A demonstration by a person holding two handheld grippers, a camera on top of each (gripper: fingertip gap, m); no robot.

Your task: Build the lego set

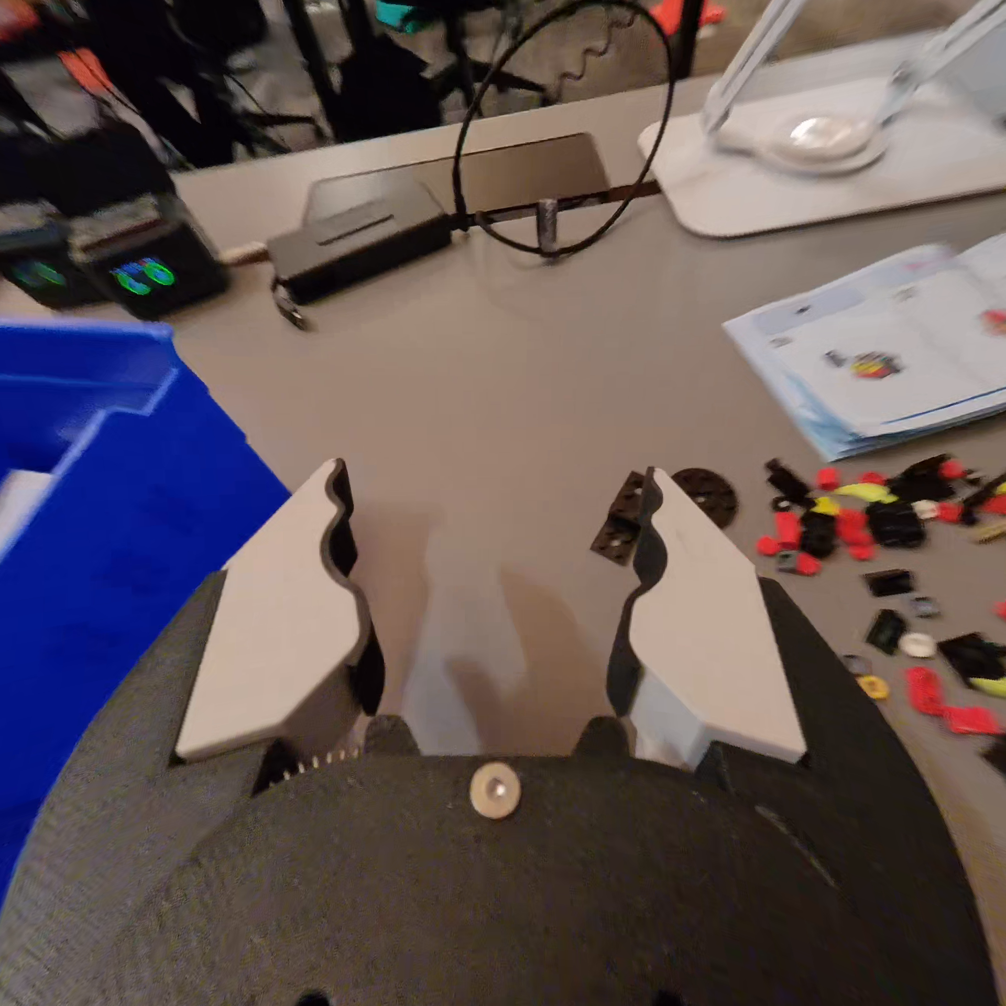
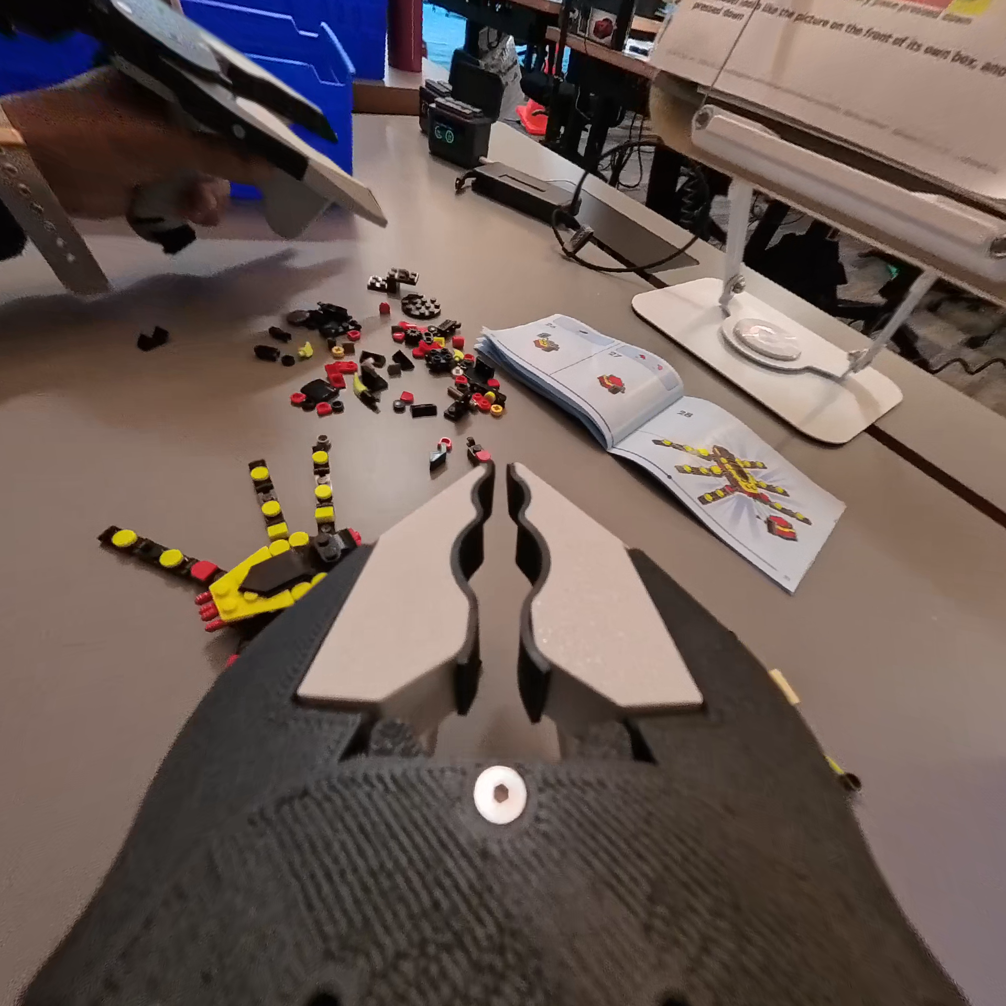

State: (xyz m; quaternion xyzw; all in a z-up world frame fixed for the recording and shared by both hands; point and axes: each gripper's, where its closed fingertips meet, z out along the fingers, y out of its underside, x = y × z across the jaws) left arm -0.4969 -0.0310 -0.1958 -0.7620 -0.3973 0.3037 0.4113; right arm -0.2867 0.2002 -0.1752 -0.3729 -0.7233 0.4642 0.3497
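My left gripper point(image 1: 492, 471) is open and empty above bare table, left of a black plate point(image 1: 620, 520) and a black round piece point(image 1: 707, 495). Loose red, black and yellow lego pieces point(image 1: 871, 522) lie to its right. My right gripper point(image 2: 501, 467) is shut with nothing between its fingers, low over the table. A partly built yellow and black lego model point(image 2: 256, 577) with studded legs lies just left of it. The pile of loose pieces point(image 2: 403, 359) lies ahead. The left gripper point(image 2: 305, 163) shows raised at the upper left of the right wrist view, held by a hand.
An open instruction booklet point(image 2: 653, 430) lies right of the pieces; it also shows in the left wrist view point(image 1: 893, 348). A blue bin point(image 1: 81, 490) stands at the left. A white stand base point(image 2: 762, 354), a black adapter with cable point(image 1: 359, 256) and black battery boxes point(image 1: 152, 272) are at the back. From my left tips it is roughly 4 cm to the black plate point(image 1: 620, 520); from my right, 30 cm.
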